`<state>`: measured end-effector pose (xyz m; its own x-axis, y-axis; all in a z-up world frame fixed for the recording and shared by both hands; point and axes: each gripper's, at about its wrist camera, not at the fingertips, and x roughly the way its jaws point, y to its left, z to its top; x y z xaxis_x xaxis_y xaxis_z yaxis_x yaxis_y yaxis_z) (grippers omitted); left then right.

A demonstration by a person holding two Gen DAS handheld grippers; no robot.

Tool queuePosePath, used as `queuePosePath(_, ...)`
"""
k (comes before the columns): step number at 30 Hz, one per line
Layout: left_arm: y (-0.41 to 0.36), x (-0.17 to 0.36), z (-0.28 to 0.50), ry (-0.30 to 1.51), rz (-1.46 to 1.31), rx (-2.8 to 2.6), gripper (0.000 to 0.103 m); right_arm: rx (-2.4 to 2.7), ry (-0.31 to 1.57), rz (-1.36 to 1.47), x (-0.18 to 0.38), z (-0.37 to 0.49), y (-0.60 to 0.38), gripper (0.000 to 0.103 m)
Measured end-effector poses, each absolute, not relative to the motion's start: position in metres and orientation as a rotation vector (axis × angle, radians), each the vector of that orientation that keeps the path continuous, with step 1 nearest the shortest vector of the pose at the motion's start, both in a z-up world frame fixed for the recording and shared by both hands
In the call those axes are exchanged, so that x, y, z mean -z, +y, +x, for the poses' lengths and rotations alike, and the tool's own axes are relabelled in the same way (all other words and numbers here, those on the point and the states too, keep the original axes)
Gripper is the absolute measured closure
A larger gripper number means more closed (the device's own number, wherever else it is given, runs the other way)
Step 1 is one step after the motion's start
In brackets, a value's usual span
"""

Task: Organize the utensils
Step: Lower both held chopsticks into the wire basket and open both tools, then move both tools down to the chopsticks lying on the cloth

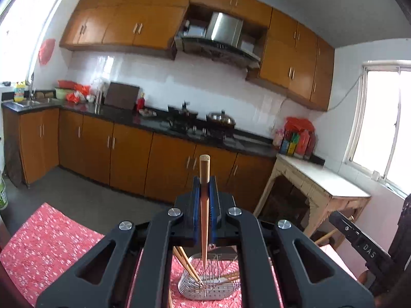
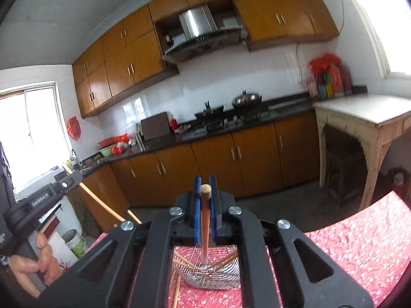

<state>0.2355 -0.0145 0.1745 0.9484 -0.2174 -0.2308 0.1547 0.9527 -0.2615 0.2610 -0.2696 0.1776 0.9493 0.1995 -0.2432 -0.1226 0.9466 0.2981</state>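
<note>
My left gripper (image 1: pixel 204 179) is shut on a wooden chopstick (image 1: pixel 204 205), held upright with its thin tip down over a wire utensil basket (image 1: pixel 205 288). Several chopsticks (image 1: pixel 190 267) lean in that basket. My right gripper (image 2: pixel 205 179) is shut on another wooden chopstick (image 2: pixel 205 220), tip down over the same wire basket (image 2: pixel 210 276), which holds several chopsticks (image 2: pixel 226 260). The left gripper (image 2: pixel 69 181) with its chopstick also shows at the left of the right wrist view, and the right gripper's body (image 1: pixel 364 243) at the right of the left wrist view.
The basket stands on a table with a red flowered cloth (image 1: pixel 51 243), which also shows in the right wrist view (image 2: pixel 359 243). Loose chopsticks (image 2: pixel 177 290) lie beside the basket. A white-topped side table (image 1: pixel 321 179) and the kitchen counter (image 1: pixel 154 120) stand beyond.
</note>
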Motion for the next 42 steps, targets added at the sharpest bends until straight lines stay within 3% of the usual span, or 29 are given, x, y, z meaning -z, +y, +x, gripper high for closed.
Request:
queuePosePath(15, -0.027, -0.124, 0.273, 0.464, -0.182, 0.195, 0.096, -0.168, 0.486, 0.36, -0.12, 0.32, -0.272, 0.095)
queuePosePath(19, -0.029, -0.115, 0.277, 0.496, -0.157, 0.179, 0.096, -0.129, 0.498, 0.351, -0.114, 0.321, -0.272, 0.089)
queuePosePath(23, -0.029, -0.118, 0.274, 0.49, -0.148, 0.163, 0.096, -0.091, 0.459, 0.341, -0.121, 0.308, -0.28, 0.069)
queuePosePath(30, -0.023, -0.13, 0.259, 0.461, -0.149, 0.134, 0.095, -0.041, 0.388, 0.357, -0.133, 0.27, -0.3, 0.066)
queuePosePath(35, -0.014, -0.14, 0.244, 0.431, -0.158, 0.104, 0.078, -0.012, 0.367, 0.373, -0.127, 0.235, -0.318, 0.065)
queuePosePath(42, 0.007, -0.136, 0.213, 0.418, -0.149, 0.085, 0.078, 0.015, 0.436, 0.37, -0.085, 0.207, -0.326, 0.065)
